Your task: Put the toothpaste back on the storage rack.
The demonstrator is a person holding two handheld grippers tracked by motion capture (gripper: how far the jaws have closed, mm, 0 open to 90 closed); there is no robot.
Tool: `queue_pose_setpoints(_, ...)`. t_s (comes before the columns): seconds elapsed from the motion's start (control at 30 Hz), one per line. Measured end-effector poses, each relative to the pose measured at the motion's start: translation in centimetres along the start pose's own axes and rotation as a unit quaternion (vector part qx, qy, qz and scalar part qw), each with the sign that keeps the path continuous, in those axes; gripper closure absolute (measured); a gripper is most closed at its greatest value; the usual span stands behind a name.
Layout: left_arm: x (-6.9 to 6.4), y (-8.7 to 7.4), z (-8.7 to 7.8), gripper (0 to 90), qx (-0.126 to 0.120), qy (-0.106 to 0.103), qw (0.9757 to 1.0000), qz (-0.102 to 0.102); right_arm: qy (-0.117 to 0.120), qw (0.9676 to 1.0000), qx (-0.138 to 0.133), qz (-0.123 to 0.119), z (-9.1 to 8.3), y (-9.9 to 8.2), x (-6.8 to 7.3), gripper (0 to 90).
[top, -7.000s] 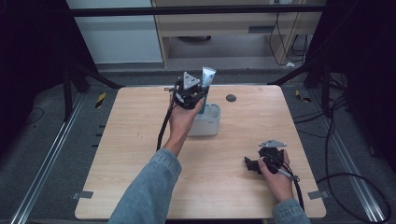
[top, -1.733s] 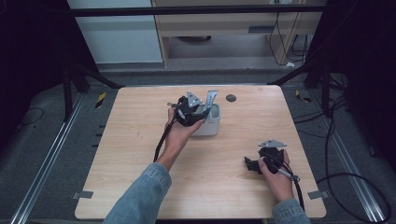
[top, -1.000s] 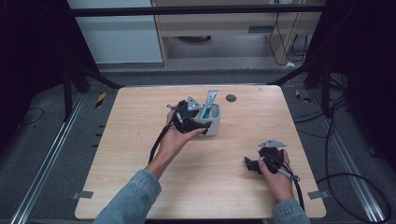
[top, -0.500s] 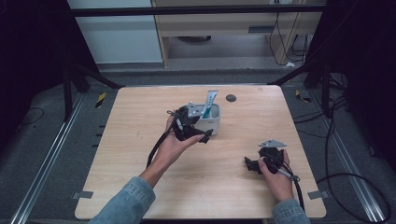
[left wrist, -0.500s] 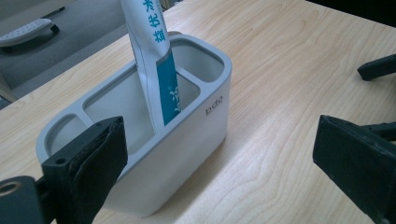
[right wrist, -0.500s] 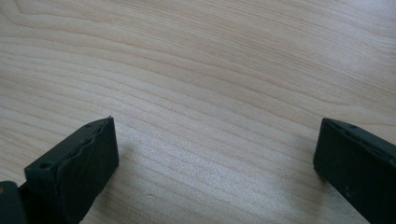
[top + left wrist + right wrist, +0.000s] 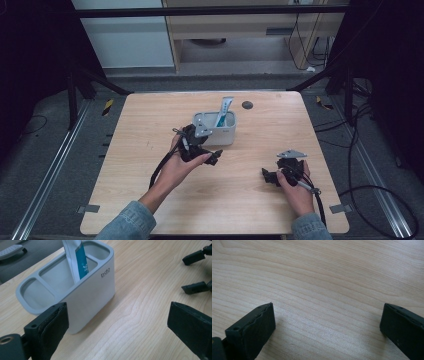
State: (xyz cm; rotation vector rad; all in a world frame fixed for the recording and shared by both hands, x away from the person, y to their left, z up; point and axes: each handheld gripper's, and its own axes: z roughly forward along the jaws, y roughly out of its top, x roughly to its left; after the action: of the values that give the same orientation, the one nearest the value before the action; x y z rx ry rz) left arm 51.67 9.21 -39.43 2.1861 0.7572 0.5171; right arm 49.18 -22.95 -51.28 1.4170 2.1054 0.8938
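Toothpaste tube stood tilted in the middle compartment of the grey holder near the table's far edge. My left gripper hovered just beside the holder, jaws spread wide with nothing between them; my right gripper rested well apart, also released and empty. I judged the tube light, soft and slick, best pinched across its flat crimped top, gently, lest it buckle or squeeze out.
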Motion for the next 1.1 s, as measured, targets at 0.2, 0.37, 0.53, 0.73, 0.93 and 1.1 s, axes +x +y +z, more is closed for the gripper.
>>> queue_pose_setpoints(0.2,-0.1,-1.1,-0.4,3.3,0.005,-0.001,1.0000,0.001,0.000,1.0000,0.000,0.000,0.0,0.0,0.0,0.4)
queue_pose_setpoints(0.37,-0.1,-2.5,-0.5,3.3,0.013,-0.003,0.9999,-0.001,0.000,1.0000,0.000,0.000,0.0,0.0,0.0,0.4)
queue_pose_setpoints(0.53,0.3,-4.2,-0.7,4.4,0.014,0.004,0.9998,-0.010,0.000,1.0000,0.000,0.000,0.0,0.0,0.0,0.4)
queue_pose_setpoints(0.73,1.0,-6.8,-0.9,4.4,0.027,0.010,0.9991,-0.030,0.000,1.0000,0.000,0.000,0.0,0.0,0.0,0.4)
queue_pose_setpoints(0.93,2.4,-9.0,-1.8,4.0,0.036,0.023,0.9977,-0.053,0.000,1.0000,0.000,0.000,0.0,0.0,0.0,0.4)
queue_pose_setpoints(1.1,3.4,-10.6,-2.3,4.0,0.042,0.033,0.9962,-0.068,-0.001,1.0000,-0.001,-0.003,0.0,0.0,0.0,0.6)
